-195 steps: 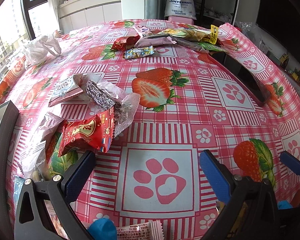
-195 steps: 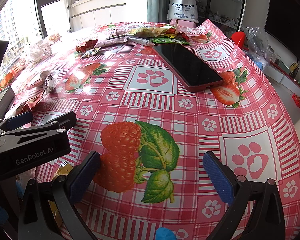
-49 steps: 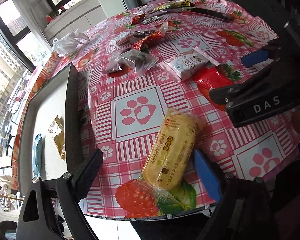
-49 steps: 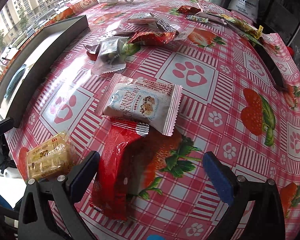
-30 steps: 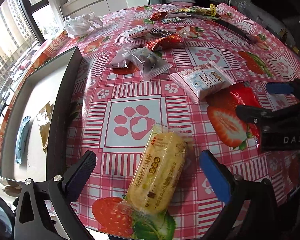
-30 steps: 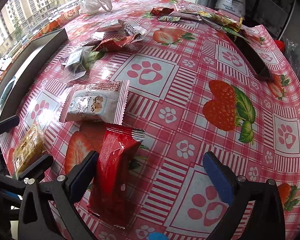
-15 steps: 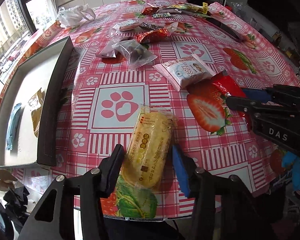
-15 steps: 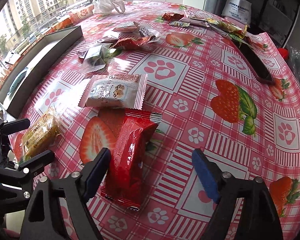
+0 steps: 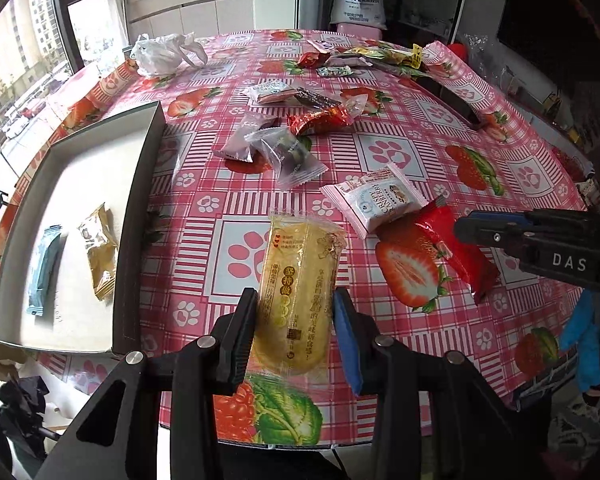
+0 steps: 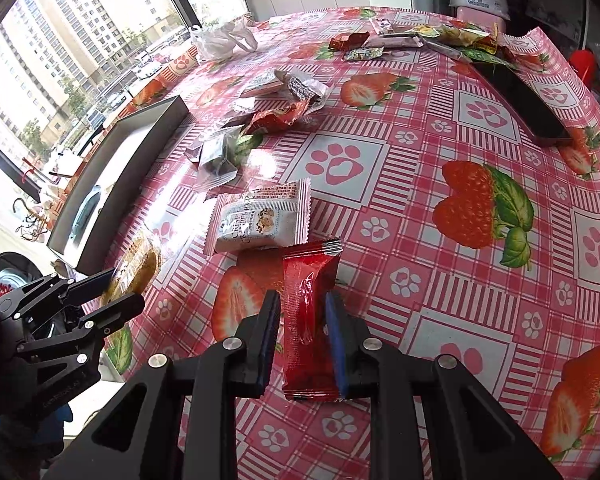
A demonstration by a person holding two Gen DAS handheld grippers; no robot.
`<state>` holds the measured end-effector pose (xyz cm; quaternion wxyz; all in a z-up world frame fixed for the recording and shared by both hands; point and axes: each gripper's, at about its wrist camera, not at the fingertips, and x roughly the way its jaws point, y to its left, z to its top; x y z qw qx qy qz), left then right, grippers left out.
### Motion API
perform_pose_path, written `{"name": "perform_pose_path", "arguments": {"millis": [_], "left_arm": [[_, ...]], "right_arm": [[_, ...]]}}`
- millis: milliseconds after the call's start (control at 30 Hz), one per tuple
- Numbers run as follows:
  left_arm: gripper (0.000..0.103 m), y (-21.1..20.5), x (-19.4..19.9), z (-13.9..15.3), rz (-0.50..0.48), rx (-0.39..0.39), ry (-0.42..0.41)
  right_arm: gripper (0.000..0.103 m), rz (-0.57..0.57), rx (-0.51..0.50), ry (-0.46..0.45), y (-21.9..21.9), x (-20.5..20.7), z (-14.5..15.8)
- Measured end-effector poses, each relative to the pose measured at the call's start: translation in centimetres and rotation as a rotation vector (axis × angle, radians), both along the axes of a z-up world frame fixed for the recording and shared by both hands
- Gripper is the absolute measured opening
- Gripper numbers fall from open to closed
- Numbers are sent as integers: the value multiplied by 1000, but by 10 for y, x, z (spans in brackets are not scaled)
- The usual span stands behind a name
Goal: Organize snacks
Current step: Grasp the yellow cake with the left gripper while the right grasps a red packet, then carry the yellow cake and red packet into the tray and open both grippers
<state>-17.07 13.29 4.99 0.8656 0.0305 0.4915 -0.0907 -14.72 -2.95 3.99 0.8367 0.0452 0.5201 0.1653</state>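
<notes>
Both claws are clamped on snacks at the near edge of the surface (image 9: 432, 148). The left claw (image 9: 294, 320) has its jaws pressed on the sides of the yellow cake pack (image 9: 300, 280), gripping its near half; the pack's long axis runs straight out along the claw's pointing line, far end free. The right claw (image 10: 302, 338) is closed tight on the red packet (image 10: 310, 312), pads on its two long edges, long axis likewise running away from the claw.

Landmark: the grey tray (image 9: 140, 200). It sits at the left edge of the surface and already holds a blue bar (image 9: 44, 264) and a gold packet (image 9: 98, 252). The yellow cake pack lies just right of the tray's near right wall; the red packet is further right, well apart from the tray, with the white cranberry pack (image 9: 374, 198) beyond the gap between the two held snacks.

Key relation: the tray lies to the left of both claws, and the left one is clearly nearer. Likely next step is a carry leftward over the tray wall, yellow pack first. Its free far end may sag or catch the wall if kept low. Other snacks are scattered beyond, right of the tray's far end.
</notes>
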Motion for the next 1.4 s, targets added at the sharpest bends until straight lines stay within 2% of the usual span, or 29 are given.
{"name": "perform_pose_path", "arguments": {"millis": [100, 200, 233, 267, 300, 333, 400, 433, 467, 500, 533, 567, 633, 733, 900, 1133, 1400], "left_arm": [[41, 6, 1, 2, 13, -3, -7], [41, 8, 2, 2, 21, -6, -8], [41, 9, 1, 2, 22, -7, -7], [41, 9, 1, 2, 22, -7, -9], [41, 9, 1, 2, 22, -7, -9], [41, 9, 1, 2, 22, -7, -10], [41, 9, 1, 2, 23, -6, -10], [41, 8, 1, 2, 24, -5, -13], [41, 9, 0, 3, 25, -6, -17], [41, 9, 0, 5, 28, -8, -22], [41, 10, 0, 7, 30, -11, -28], [41, 12, -1, 10, 32, -13, -34], [41, 16, -1, 15, 39, -13, -52], [41, 26, 0, 24, 59, -16, -75], [41, 61, 6, 36, 131, -22, -112], [41, 133, 17, 37, 304, -34, -125], [41, 196, 35, 20, 435, -33, -95]], "right_arm": [[25, 1, 3, -5, 1, 3, 5], [26, -3, -36, 15, 1, 8, 2], [31, 0, -64, 44, 2, 11, -4], [54, -6, -96, 74, 3, 13, -10], [65, -12, -117, 83, 3, 14, -14], [71, -5, -129, 78, 5, 12, -17], [71, 18, -172, 59, 11, 9, -20], [69, 29, -207, 45, 15, 7, -22], [56, 36, -257, 23, 20, 5, -23], [48, 53, -280, -4, 24, 2, -22], [27, 68, -264, -1, 25, 2, -21], [24, 65, -263, 6, 26, 2, -19], [22, 69, -223, 10, 24, 4, -15], [22, 78, -65, 38, 20, 7, -3], [22, 111, 44, 26, 42, 19, 25], [22, 237, 68, -6, 120, 44, 49], [22, 377, 97, 10, 224, 75, 46]]}}
